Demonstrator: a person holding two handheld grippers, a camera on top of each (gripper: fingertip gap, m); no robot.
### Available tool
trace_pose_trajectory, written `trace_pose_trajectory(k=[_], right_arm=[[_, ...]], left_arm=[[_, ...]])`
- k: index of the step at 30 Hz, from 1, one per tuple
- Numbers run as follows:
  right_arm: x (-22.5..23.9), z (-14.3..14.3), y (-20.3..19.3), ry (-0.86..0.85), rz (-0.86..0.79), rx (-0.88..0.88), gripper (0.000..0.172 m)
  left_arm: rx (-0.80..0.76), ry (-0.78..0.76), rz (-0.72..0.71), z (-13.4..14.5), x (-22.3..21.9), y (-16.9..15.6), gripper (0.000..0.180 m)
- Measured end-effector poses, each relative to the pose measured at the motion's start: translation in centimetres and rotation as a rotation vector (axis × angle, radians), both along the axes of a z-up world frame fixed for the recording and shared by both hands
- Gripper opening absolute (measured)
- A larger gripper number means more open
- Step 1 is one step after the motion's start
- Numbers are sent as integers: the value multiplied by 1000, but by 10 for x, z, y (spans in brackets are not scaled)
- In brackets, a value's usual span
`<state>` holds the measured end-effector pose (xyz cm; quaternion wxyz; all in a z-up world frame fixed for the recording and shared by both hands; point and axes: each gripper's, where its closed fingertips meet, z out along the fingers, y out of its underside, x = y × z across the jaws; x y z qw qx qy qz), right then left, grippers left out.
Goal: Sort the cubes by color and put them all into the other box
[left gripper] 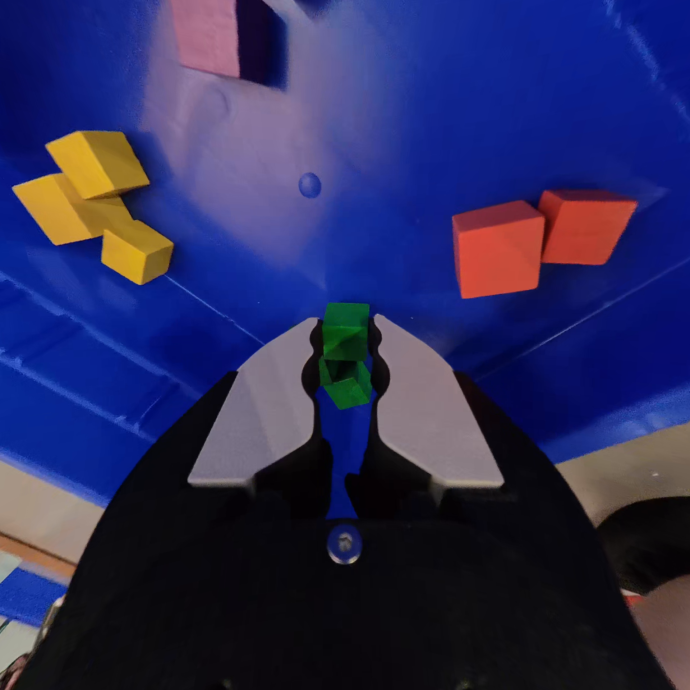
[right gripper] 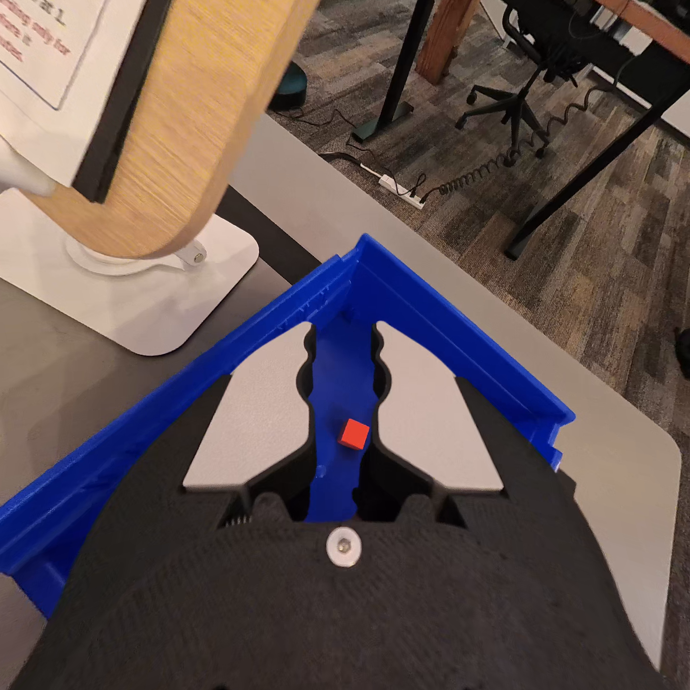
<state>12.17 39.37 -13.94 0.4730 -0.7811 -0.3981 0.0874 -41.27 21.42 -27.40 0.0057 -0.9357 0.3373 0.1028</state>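
Left wrist view, left to right. Far left on the floor of the blue box [left gripper: 373, 130]: three yellow cubes [left gripper: 93, 205], bunched and touching one another. Up top, left of centre: a pink cube [left gripper: 209, 37], cut off by the upper edge. Centre: left gripper [left gripper: 345, 321], narrowed to one cube's width, both pads pressed on the sides of a green cube [left gripper: 345, 334] gripped at the fingertips. Just behind that, farther back between the fingers: a second green cube [left gripper: 347, 388], tilted; lying on the box floor or not, cannot tell. Right: two red-orange cubes [left gripper: 541, 239], side by side and touching, well apart from the yellow group.

Right wrist view, left to right. Upper left: a wood-grain curved stand [right gripper: 179, 142] on a white base plate [right gripper: 130, 298], resting on a dark tabletop [right gripper: 56, 373]. Centre: right gripper [right gripper: 343, 328], parted about a cube's width, nothing gripped, pointing down into a corner of a second blue box [right gripper: 448, 328]. Between the fingers, far below on that box's floor: one red cube [right gripper: 353, 433], touched by neither pad. Upper right, beyond the table edge: patterned carpet, an office chair [right gripper: 522, 74] and a coiled cable [right gripper: 496, 168].
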Motion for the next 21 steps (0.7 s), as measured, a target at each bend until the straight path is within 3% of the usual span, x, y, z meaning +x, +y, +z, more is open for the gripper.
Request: trace_pose_trajectory(k=[10, 17, 21], right_arm=[[-30, 37, -20, -9, 109, 166, 28], [-43, 85, -44, 19, 173, 364, 28], [-63, 123, -79, 48, 291, 547, 28]], left_arm=[[226, -150, -13, 36, 11, 22, 23], [466, -329, 11, 96, 32, 35, 23], [599, -499, -67, 143, 69, 35, 23]])
